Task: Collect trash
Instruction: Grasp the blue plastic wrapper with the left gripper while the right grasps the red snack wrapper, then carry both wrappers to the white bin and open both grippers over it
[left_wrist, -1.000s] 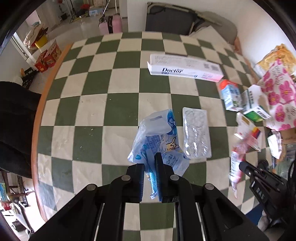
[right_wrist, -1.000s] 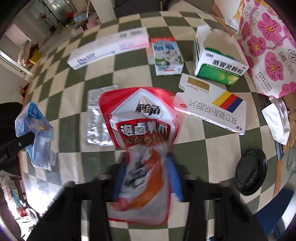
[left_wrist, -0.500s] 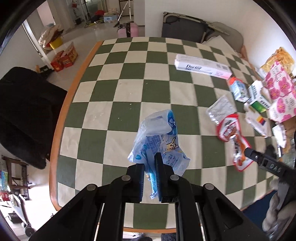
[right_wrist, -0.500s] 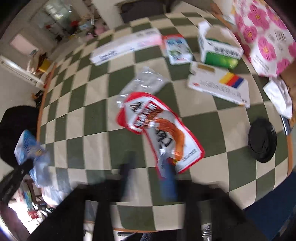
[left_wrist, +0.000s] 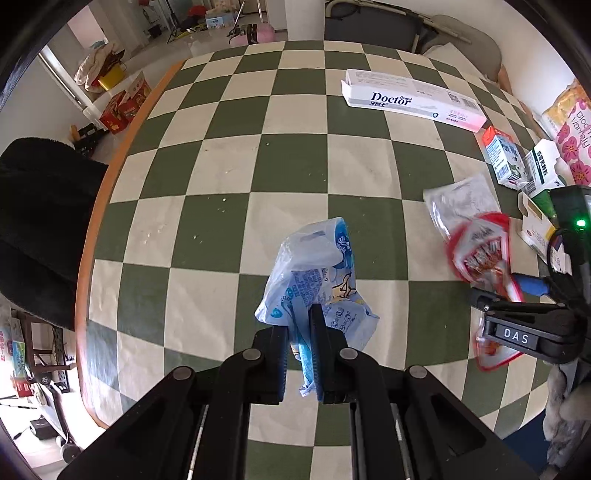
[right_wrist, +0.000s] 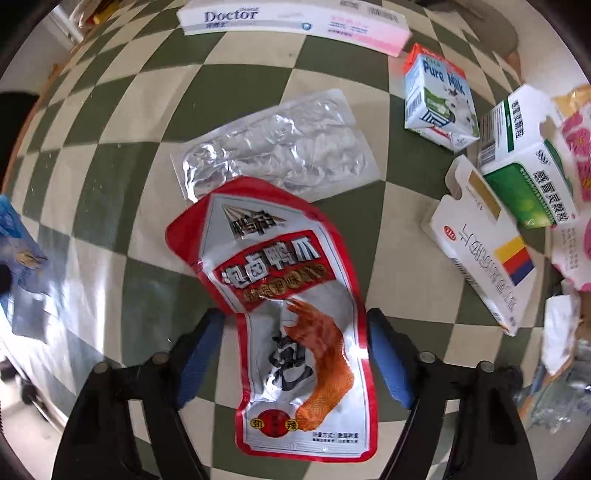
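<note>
**Red bag sits loose between open fingers**

The right tool (right_wrist: 295, 354) points down at the worktop (right_wrist: 110, 184). Its blue fingers (right_wrist: 201, 354) stand wide apart and have just been opening. The red snack bag (right_wrist: 291, 314) lies flat between them in the lower middle of the right wrist picture, and the fingers do not press on it. The bag's top lies on a clear blister sheet (right_wrist: 280, 144). If the tool closes now, I think the flat, slippery bag could slide out, or the sheet could get dragged along too.

The left tool (left_wrist: 300, 354) is pinched shut on a blue wrapper (left_wrist: 314, 280), low in the middle of the left wrist picture. Only a small bit is held, so a quick swing might shake it free.

No bin or trash bag shows in either picture. At the right of the right wrist picture are a milk carton (right_wrist: 437, 99), a green box (right_wrist: 524, 162) and a white box (right_wrist: 484, 254) with open flaps. At the top is a long Doctor box (right_wrist: 291, 18). I cannot tell what is inside them.
</note>
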